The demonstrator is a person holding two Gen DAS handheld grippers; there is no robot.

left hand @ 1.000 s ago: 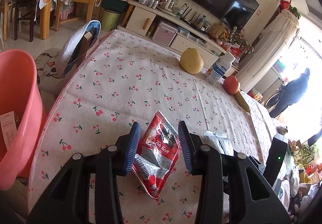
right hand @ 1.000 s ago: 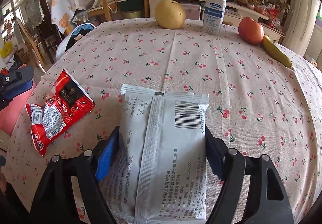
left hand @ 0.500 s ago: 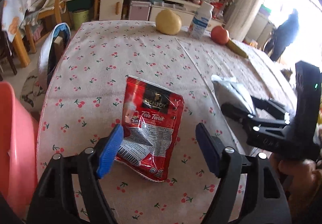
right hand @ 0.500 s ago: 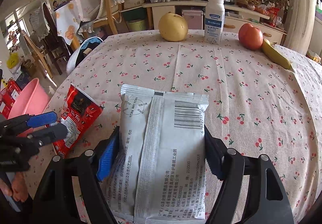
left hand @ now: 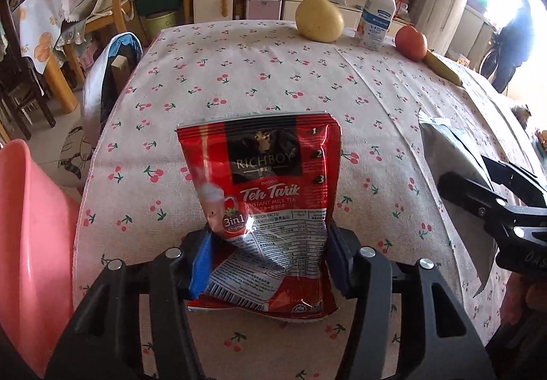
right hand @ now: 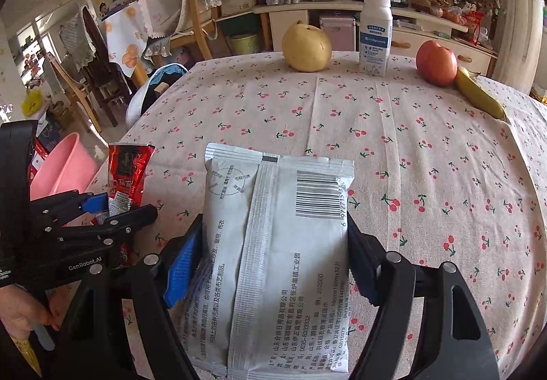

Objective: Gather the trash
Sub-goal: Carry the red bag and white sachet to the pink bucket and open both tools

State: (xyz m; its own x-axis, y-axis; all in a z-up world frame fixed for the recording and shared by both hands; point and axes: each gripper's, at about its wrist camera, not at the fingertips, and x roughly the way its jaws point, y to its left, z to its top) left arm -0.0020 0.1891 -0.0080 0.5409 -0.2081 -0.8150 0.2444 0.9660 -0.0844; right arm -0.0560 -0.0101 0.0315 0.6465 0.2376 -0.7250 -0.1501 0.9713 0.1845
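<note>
- Left gripper (left hand: 268, 260): fingers clamped on red sachet (left hand: 266, 195), "RICHBOY Teh Tarik 3in1".
- Right gripper (right hand: 273, 267): fingers clamped on grey packet (right hand: 280, 243), barcode, Chinese print.

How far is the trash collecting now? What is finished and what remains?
Done: both wrappers are picked up. In hand: the left gripper is shut on the red tea packet, the right gripper on the grey packet. Left: nothing dropped yet; the pink bin waits beside the table.
</note>
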